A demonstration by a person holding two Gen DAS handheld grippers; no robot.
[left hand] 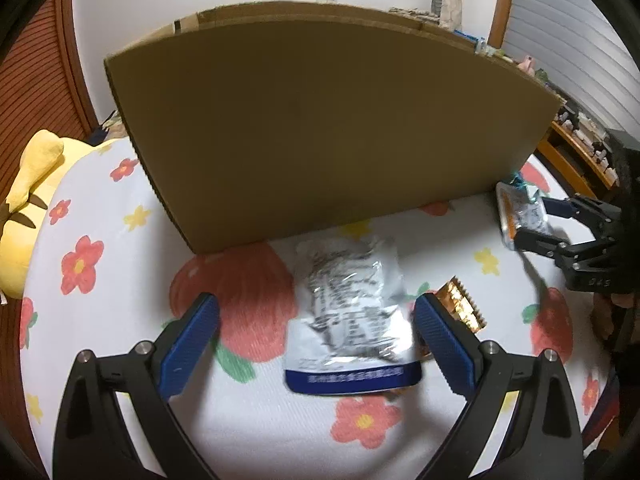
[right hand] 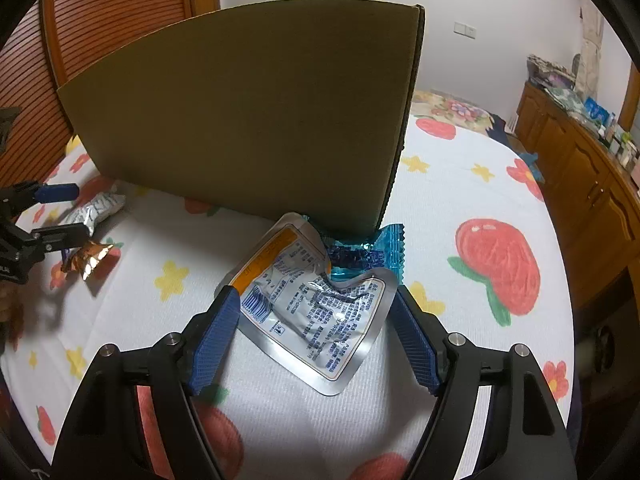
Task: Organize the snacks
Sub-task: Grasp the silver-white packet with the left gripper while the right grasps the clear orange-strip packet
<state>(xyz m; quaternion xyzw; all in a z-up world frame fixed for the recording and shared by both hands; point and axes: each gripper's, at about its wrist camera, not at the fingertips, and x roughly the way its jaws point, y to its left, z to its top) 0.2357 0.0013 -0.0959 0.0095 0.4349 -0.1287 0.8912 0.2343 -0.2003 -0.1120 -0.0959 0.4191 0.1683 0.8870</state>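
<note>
A large cardboard box (left hand: pixel 320 120) (right hand: pixel 248 120) stands on the flowered bed sheet (left hand: pixel 248 420). In front of it lies a silver pouch with a blue band (left hand: pixel 348 312), between the wide-open fingers of my left gripper (left hand: pixel 316 316); the pads stand clear of it. A gold wrapper (left hand: pixel 460 304) (right hand: pixel 86 260) sits just outside the right finger. My right gripper (right hand: pixel 316 312) is open around a crumpled silver pouch with an orange stripe (right hand: pixel 312 304) (left hand: pixel 520 212), its edges close to both pads. A blue candy wrapper (right hand: pixel 360 256) rests at the box's corner.
A yellow plush toy (left hand: pixel 28 208) lies at the bed's left side. A wooden cabinet (right hand: pixel 580 168) with clutter on top runs along the right. A slatted wooden door (right hand: pixel 120 12) stands behind the box. Each gripper shows in the other's view: right gripper (left hand: pixel 532 221), left gripper (right hand: pixel 80 212).
</note>
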